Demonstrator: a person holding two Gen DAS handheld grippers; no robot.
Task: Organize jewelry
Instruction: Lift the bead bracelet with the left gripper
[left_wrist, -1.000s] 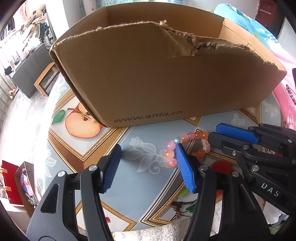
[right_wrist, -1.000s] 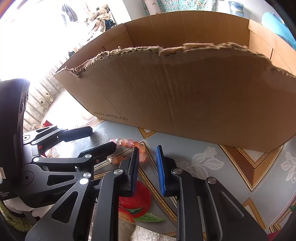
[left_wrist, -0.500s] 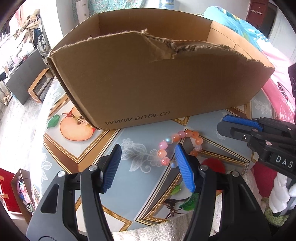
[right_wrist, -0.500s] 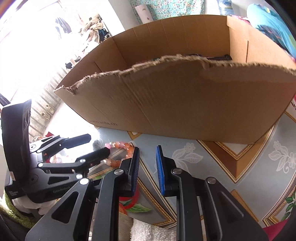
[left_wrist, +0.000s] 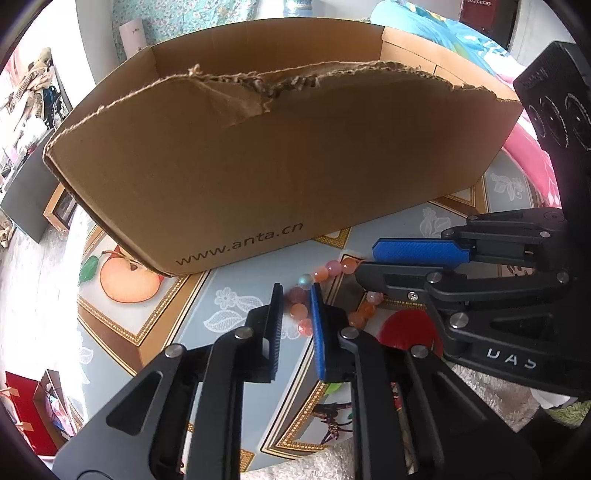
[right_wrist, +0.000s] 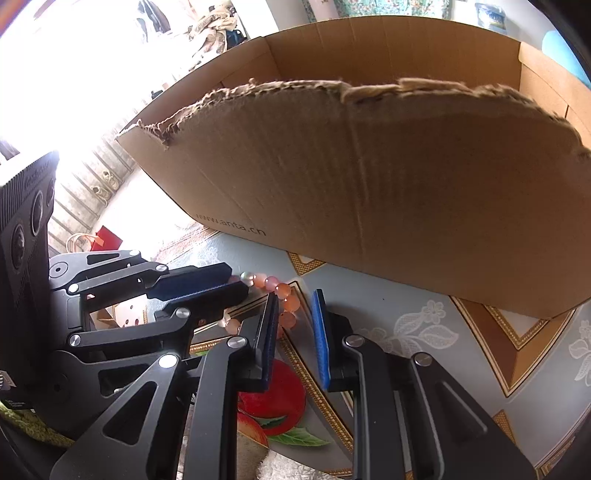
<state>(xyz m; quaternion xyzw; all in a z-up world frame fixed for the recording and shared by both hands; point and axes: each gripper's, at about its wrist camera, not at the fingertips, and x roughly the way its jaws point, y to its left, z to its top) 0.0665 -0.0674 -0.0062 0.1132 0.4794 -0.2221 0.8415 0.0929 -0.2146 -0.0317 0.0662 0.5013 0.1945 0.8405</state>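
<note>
A bracelet (left_wrist: 299, 312) of pink and orange beads lies on the patterned tablecloth (left_wrist: 184, 332), just in front of a cardboard box (left_wrist: 258, 166). My left gripper (left_wrist: 295, 291) points down at it. Its jaws are closing, and the pads pinch the loop's left side. In the right wrist view the left gripper (right_wrist: 238, 278) looks nearly shut, with beads coming out at its tip. My right gripper (right_wrist: 295, 310) stands narrowly open. A stretch of the bracelet (right_wrist: 291, 303) lies between its pads, beside the left one. From the left wrist view the right gripper (left_wrist: 367, 260) reaches in from the right.
The open-topped cardboard box (right_wrist: 406, 184) has a torn front rim and fills the far side of the table (right_wrist: 406, 332). Both grippers crowd the same spot, tips almost crossing. A towel edge (right_wrist: 280, 465) lies at the near table edge. Red bags (left_wrist: 22, 406) stand on the floor to the left.
The left gripper's jaws went from wide apart to narrow, around the bracelet's left side. The right gripper drew back a little, then came in close again, its gap unchanged.
</note>
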